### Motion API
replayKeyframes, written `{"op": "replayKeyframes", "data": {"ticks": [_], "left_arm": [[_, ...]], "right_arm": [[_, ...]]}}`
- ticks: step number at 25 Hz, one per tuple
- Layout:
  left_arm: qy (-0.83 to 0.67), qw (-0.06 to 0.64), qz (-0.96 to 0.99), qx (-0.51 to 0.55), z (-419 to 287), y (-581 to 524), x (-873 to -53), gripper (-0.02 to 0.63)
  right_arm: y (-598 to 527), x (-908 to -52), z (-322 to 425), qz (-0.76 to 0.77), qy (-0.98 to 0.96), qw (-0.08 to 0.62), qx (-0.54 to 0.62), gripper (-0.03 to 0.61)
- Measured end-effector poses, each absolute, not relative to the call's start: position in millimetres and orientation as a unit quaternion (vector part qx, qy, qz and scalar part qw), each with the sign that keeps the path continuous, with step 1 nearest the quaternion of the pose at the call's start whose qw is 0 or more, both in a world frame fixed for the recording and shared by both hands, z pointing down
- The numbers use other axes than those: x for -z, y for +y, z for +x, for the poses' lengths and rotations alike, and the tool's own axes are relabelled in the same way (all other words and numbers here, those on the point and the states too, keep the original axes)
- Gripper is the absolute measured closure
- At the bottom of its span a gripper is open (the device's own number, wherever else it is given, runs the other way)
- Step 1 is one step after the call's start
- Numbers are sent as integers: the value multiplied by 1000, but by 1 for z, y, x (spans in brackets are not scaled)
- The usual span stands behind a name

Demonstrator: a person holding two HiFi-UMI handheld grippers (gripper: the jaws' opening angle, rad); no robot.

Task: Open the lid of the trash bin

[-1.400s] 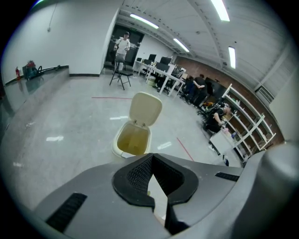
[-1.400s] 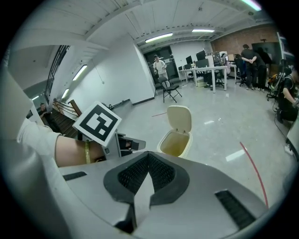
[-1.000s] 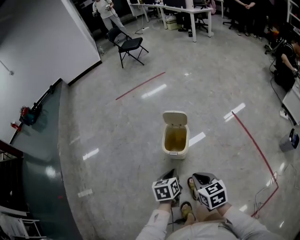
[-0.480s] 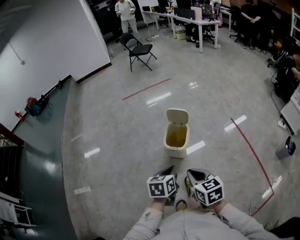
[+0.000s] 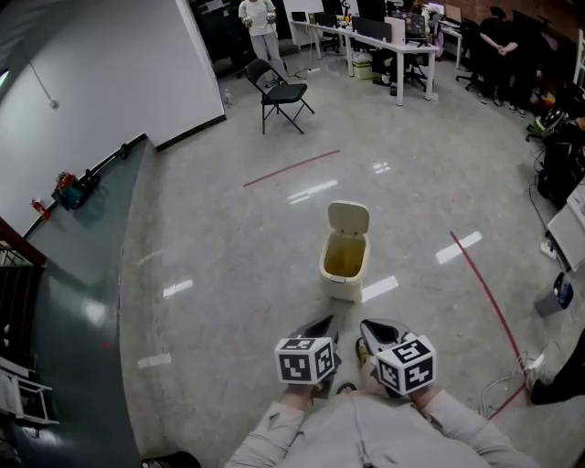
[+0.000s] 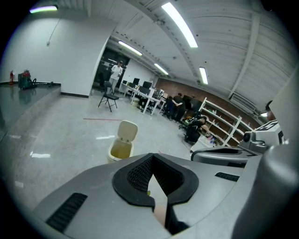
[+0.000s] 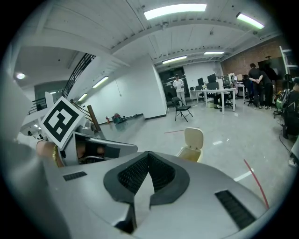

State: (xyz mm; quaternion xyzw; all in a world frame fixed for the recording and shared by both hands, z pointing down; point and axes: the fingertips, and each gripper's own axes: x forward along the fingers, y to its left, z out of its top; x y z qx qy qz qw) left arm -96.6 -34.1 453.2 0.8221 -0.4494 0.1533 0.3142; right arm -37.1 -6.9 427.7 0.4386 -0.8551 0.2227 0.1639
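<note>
A cream trash bin (image 5: 345, 260) stands on the grey floor with its lid (image 5: 349, 218) tipped up and back, showing the yellowish inside. In the left gripper view the bin (image 6: 119, 150) shows beyond the jaws, and in the right gripper view the bin (image 7: 190, 150) sits just past them. My left gripper (image 5: 322, 325) and right gripper (image 5: 369, 328) hang side by side close to my body, well short of the bin. Both are shut with nothing between the jaws, left gripper (image 6: 152, 161) and right gripper (image 7: 148, 159) alike.
A black folding chair (image 5: 281, 91) and desks (image 5: 384, 37) with seated people stand far behind the bin. A person (image 5: 260, 20) stands by the doorway. Red tape lines (image 5: 484, 283) cross the floor. A dark green raised strip (image 5: 82, 274) runs along the left wall.
The view has pulled back a little, so the bin sits slightly farther and higher in the picture. Both grippers stay shut near my body; the lid stays up.
</note>
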Motion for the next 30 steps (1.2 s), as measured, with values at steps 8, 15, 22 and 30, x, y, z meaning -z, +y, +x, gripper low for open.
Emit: {"op": "replayKeyframes", "data": {"ticks": [8,15,22,30], "left_arm": [[-457,300,824,-150,-108,-25,-449,611],[-460,306,820,-151,-108,-23,-454,611],[-459,309,820,-143,-107,-26,-450,611],[-458,312,820,-144,-100,-33,-451,611]], "right_arm": [[3,-428,-45,431,-861,173,-206,575],[2,-433,-42,433,-857,175,-216,575],[0,-434,-43,429,-858,183,-217,575],[-8,-434,-37,427,-858,186,-217,575]]}}
